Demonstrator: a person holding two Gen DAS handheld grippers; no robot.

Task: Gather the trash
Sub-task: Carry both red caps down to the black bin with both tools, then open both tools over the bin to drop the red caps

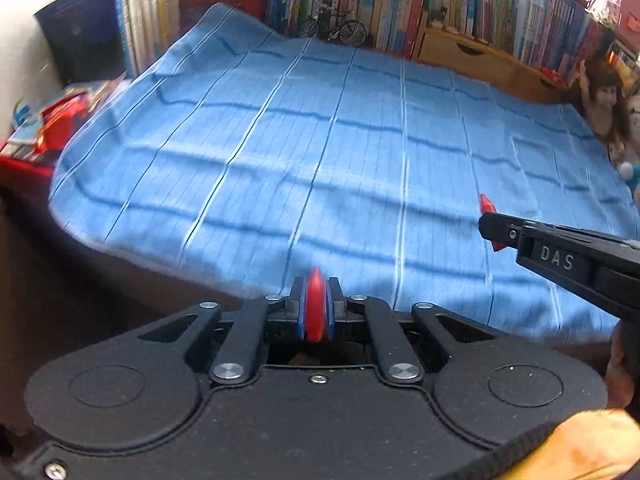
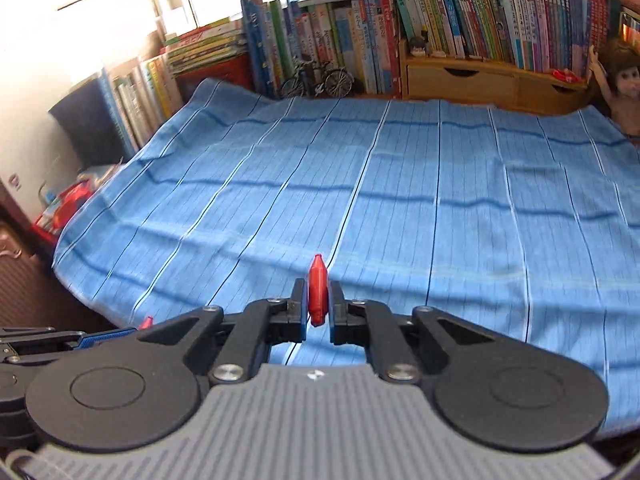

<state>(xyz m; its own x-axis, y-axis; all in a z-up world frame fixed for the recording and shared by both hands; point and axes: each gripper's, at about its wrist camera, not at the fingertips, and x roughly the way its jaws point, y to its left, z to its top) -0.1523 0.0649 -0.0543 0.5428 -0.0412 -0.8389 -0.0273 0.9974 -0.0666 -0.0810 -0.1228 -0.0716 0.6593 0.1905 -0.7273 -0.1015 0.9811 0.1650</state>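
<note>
1. Left wrist view: the left gripper (image 1: 316, 304) fills the bottom of the frame, its two red fingertips pressed together with nothing between them. Ahead lies a blue striped cloth (image 1: 320, 152), blurred at its near edge, spread over a surface that it hides entirely. No trash can be made out on it. The right gripper (image 1: 489, 222) enters from the right, cut off by the frame edge; only its red tips and a black body marked "DAS" show. Books (image 1: 360, 0) line the back, and a small model bicycle (image 1: 334, 28) stands before them. A doll (image 1: 604, 100) is partly cut off at right.

2. Right wrist view: the right gripper (image 2: 318, 298) is closed flat, red tips touching, holding nothing. The same cloth (image 2: 400, 200) looks bare. The left gripper (image 2: 145, 323) barely peeks in at lower left, mostly hidden.
</note>
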